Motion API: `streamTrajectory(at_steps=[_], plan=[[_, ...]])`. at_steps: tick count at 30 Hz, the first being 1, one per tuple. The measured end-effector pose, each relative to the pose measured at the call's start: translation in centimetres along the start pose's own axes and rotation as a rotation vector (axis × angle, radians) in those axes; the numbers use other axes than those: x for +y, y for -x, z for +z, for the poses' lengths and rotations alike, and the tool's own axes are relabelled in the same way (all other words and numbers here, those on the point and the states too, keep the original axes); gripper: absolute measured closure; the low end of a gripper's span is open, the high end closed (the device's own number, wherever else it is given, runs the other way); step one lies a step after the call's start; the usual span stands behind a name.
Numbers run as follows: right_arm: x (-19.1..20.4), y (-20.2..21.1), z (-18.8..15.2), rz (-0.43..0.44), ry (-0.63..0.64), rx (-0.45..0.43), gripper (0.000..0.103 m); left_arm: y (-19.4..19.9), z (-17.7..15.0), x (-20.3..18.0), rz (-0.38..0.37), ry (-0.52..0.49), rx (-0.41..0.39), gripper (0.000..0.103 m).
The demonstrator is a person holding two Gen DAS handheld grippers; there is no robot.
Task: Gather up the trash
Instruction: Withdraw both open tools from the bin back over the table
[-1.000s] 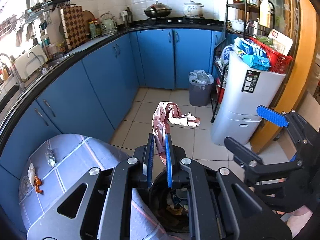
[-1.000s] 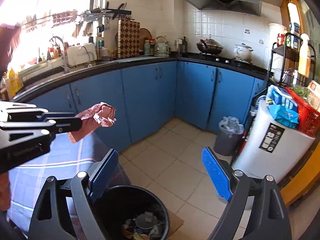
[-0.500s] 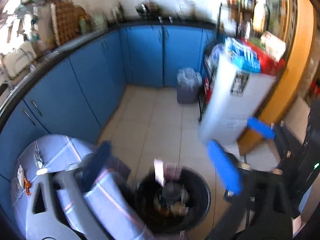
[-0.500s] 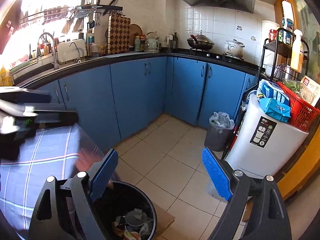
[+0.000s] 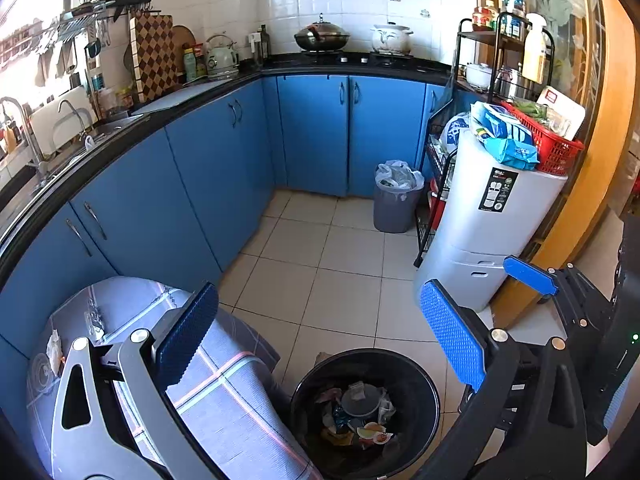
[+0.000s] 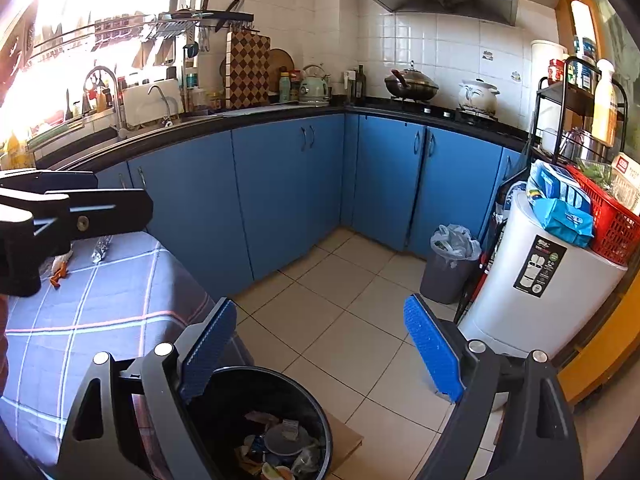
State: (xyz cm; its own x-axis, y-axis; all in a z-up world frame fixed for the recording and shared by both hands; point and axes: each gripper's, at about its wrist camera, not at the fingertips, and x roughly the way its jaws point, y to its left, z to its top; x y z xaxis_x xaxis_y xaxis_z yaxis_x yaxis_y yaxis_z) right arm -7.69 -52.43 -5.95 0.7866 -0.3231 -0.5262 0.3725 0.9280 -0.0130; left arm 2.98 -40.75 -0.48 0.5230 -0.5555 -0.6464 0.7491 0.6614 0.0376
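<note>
A black trash bin point(image 5: 420, 376) stands on the floor by the table, with wrappers, a lid and a pinkish scrap point(image 5: 329, 394) inside. My left gripper point(image 5: 320, 336) hangs open above it with nothing between its blue pads. My right gripper point(image 6: 320, 348) is open and empty too, over the same bin point(image 6: 308, 396). Its blue finger point(image 5: 528, 280) shows at the right of the left wrist view. On the checked tablecloth point(image 6: 100, 304) lie a foil wrapper point(image 6: 100, 248) and a white and orange scrap point(image 6: 59, 270). The scrap point(image 5: 54, 350) also shows in the left wrist view.
A grey bin lined with a white bag point(image 5: 396, 200) stands by the blue cabinets point(image 5: 224, 176). A tall white container point(image 5: 492, 232) carries a red basket point(image 5: 556, 148) beside a black wire rack. Cardboard point(image 6: 346, 440) lies under the black bin.
My left gripper opened and let go of the crumpled pink paper, which dropped into the black bin. The right gripper stayed open and still.
</note>
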Motion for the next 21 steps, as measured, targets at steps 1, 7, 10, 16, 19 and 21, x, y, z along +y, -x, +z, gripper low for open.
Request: streamTrajectory(at_steps=[1,7,10,16,19,21], plan=[[0.3,0.0,0.1,0.004,0.002,-0.004,0.019,0.1,-0.1,0.4,0.002,0.002,-0.002,0.004],[3.7,-0.6,1.0,0.043,0.033,-0.028,0.019,1.1,-0.8,4.1,0.039,0.047,-0.020,0.004],[6.7,-1.2,1.6,0.065,0.074,-0.044,0.019,2.0,-1.7,7.4,0.082,0.084,-0.043,0.004],[14.8,-3.8,2.5,0.170,0.169,-0.028,0.019,3.8,-5.0,16.5,0.209,0.198,-0.058,0.004],[19.2,-5.9,2.9,0.234,0.199,-0.002,0.020,4.4,-7.3,21.8,0.283,0.253,-0.036,0.004],[22.1,-7.6,3.2,0.269,0.211,0.025,0.019,4.7,-9.0,25.4,0.351,0.287,-0.017,0.004]])
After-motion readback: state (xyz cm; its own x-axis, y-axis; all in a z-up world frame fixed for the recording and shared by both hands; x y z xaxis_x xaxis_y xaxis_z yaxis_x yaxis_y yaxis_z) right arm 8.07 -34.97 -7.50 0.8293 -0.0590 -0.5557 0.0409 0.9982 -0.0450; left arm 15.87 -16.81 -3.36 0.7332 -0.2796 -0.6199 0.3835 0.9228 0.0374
